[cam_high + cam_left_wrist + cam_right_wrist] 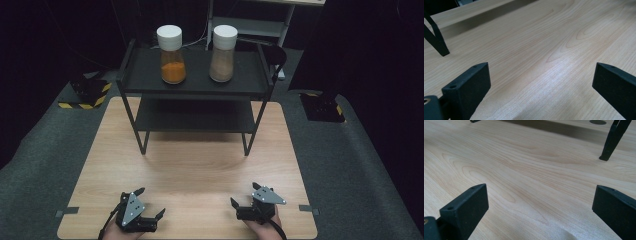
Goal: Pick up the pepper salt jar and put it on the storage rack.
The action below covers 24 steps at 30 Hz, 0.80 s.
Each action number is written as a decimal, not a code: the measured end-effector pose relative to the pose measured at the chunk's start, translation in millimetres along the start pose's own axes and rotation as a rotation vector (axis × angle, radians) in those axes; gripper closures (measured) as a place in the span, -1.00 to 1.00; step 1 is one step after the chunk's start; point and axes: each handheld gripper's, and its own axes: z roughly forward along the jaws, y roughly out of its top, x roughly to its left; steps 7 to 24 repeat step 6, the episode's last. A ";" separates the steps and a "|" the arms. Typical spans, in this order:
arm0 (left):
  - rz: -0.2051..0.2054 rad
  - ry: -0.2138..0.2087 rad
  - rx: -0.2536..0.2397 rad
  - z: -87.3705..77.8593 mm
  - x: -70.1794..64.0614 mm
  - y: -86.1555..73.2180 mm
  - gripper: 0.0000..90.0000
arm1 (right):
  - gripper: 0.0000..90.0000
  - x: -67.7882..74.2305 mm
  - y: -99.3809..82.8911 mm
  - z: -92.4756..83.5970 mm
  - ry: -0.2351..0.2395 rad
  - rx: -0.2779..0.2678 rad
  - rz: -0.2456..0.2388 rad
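Observation:
A black two-tier shelf [195, 90] stands at the far end of the wooden table [190, 170]. On its top tier stand a white-capped jar of orange powder [172, 55] on the left and a white-capped jar of brown powder [223, 54] on the right. My left gripper [149, 204] rests low at the table's near left edge, open and holding nothing. My right gripper [244, 195] rests at the near right edge, also open and holding nothing. In the left gripper view my left gripper [539, 82] has bare wood between its jaws, and my right gripper [539, 202] shows the same in the right gripper view.
One shelf leg [436, 40] stands ahead at the left in the left gripper view, another leg [612, 141] ahead at the right in the right gripper view. The shelf's lower tier [195, 117] holds nothing. Grey carpet [360, 165] surrounds the table.

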 end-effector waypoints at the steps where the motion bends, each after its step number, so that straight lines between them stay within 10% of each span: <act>1: -0.001 0.000 0.001 0.1 0.1 0.2 -0.95 | -1.00 -0.3 -0.1 -0.1 0.000 -0.001 0.002; 24: -0.008 -0.005 0.001 0.9 2.1 0.6 -0.96 | -1.00 -2.2 -1.4 -0.7 0.002 -0.008 0.019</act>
